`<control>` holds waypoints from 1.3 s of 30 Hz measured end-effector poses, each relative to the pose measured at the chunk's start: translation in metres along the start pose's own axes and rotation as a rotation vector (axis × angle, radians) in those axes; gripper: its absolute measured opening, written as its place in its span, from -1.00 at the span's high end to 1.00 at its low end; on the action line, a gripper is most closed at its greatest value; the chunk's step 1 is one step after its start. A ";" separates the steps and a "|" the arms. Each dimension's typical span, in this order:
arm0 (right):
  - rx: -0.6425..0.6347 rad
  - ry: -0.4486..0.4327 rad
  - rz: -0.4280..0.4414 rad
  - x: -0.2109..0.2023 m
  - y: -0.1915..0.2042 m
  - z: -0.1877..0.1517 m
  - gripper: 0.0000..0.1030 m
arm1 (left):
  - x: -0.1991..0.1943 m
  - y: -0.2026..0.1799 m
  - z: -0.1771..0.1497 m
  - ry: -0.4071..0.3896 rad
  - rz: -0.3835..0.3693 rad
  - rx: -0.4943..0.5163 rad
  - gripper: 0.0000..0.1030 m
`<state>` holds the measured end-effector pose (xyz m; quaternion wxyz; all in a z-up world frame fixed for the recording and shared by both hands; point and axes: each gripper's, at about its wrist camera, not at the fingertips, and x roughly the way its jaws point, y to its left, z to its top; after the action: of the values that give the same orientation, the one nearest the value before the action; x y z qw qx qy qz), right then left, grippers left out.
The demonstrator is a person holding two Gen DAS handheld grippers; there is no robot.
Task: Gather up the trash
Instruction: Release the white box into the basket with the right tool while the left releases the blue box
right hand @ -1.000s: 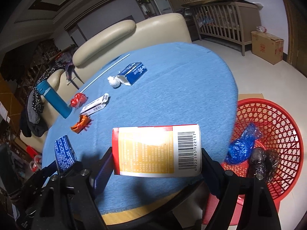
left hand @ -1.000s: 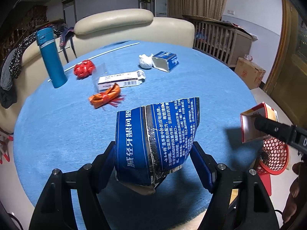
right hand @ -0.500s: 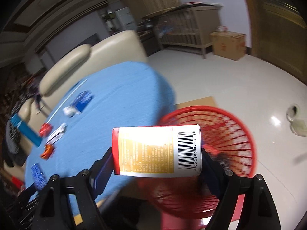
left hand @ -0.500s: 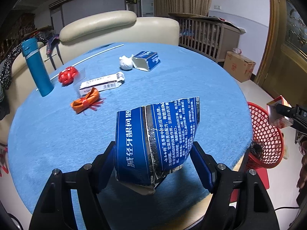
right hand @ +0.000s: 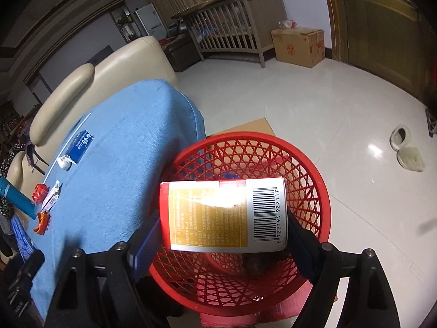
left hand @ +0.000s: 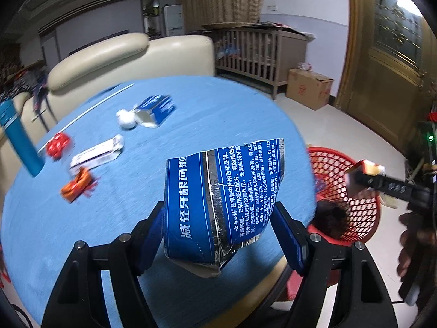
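My left gripper point(left hand: 218, 224) is shut on a torn blue toothpaste box point(left hand: 221, 191), held over the right edge of the blue table point(left hand: 191, 125). My right gripper point(right hand: 224, 235) is shut on a yellow and white carton with a barcode point(right hand: 222, 216), held straight above the red mesh basket point(right hand: 314, 180) on the floor beside the table. In the left wrist view the right gripper point(left hand: 363, 175) shows at the right, over the basket point(left hand: 363, 210). Dark trash and something blue lie in the basket.
On the table lie a blue carton point(left hand: 157, 108), a white paper ball point(left hand: 126, 119), a flat white box point(left hand: 97, 153), a red wrapper point(left hand: 57, 145), an orange wrapper point(left hand: 76, 184) and a teal bottle point(left hand: 19, 139). A cream sofa point(left hand: 123, 54), a crib and a cardboard box point(right hand: 299, 45) stand beyond.
The right gripper carried its carton off the table edge to above the basket. The left gripper swung right with the blue box, bringing the basket into its view.
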<state>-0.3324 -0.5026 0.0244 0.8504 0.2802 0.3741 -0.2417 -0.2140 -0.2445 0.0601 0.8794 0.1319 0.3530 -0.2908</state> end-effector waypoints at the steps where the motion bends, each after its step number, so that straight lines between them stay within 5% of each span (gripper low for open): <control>1: 0.003 0.006 -0.001 0.003 -0.001 0.000 -0.67 | 0.001 -0.003 0.002 0.000 -0.008 0.005 -0.49; 11: 0.060 0.036 -0.036 0.011 -0.024 -0.001 -0.68 | 0.013 -0.038 0.014 0.007 -0.058 0.084 -0.49; 32: 0.205 -0.173 -0.055 -0.042 -0.076 0.025 -0.68 | 0.070 -0.150 0.048 0.130 -0.246 0.296 -0.53; 39: 0.236 -0.187 -0.062 -0.051 -0.089 0.028 -0.68 | 0.075 -0.141 0.052 0.178 -0.289 0.241 -0.66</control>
<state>-0.4043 -0.5753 0.0538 0.8347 0.3430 0.2708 -0.3351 -0.2276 -0.4110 0.0414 0.7716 0.2092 0.4074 -0.4414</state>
